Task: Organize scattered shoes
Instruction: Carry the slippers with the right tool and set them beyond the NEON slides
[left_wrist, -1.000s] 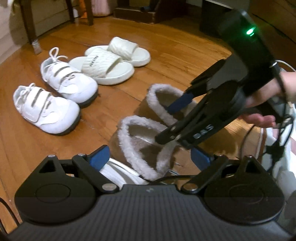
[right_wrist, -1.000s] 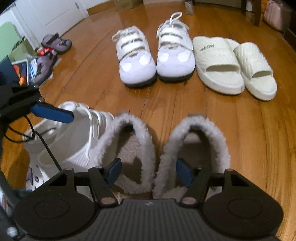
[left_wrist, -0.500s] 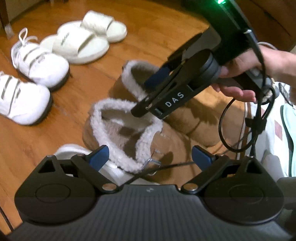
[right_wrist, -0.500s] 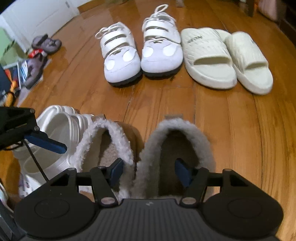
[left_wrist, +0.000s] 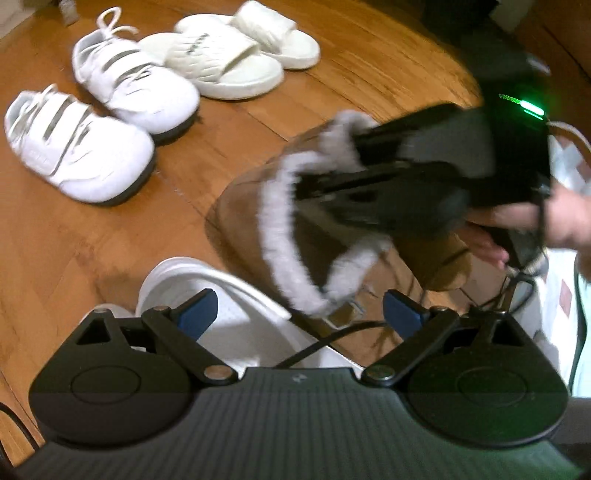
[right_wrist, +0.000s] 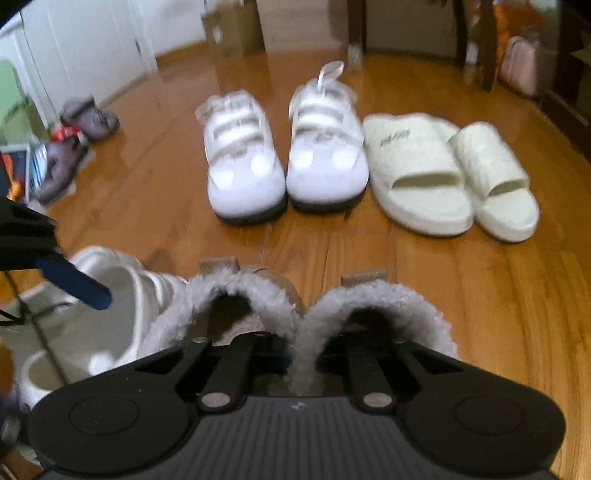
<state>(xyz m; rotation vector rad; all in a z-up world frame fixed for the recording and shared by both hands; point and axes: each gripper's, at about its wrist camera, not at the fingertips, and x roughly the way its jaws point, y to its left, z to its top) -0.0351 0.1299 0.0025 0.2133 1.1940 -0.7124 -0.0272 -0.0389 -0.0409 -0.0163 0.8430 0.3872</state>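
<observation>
At lower centre, the right gripper (right_wrist: 293, 354) pinched both fleece-lined slippers (right_wrist: 373, 314) together; lifting them toward the sneakers (right_wrist: 284, 162) seemed next; the left gripper (left_wrist: 299, 314) gaped empty.

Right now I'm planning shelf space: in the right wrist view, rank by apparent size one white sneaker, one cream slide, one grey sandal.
1. cream slide
2. white sneaker, close to the slide, unsure
3. grey sandal, smallest, but farthest away

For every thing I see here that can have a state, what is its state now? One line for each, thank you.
Right tool: shut, pinching the two fleece rims together.
Left tool: open, holding nothing, above the white clog.
Fleece slippers: side by side, inner rims gripped.
White clog: on the floor, not gripped.
White sneakers: paired, upright.
Cream slides: paired, one overlapping the other.
</observation>
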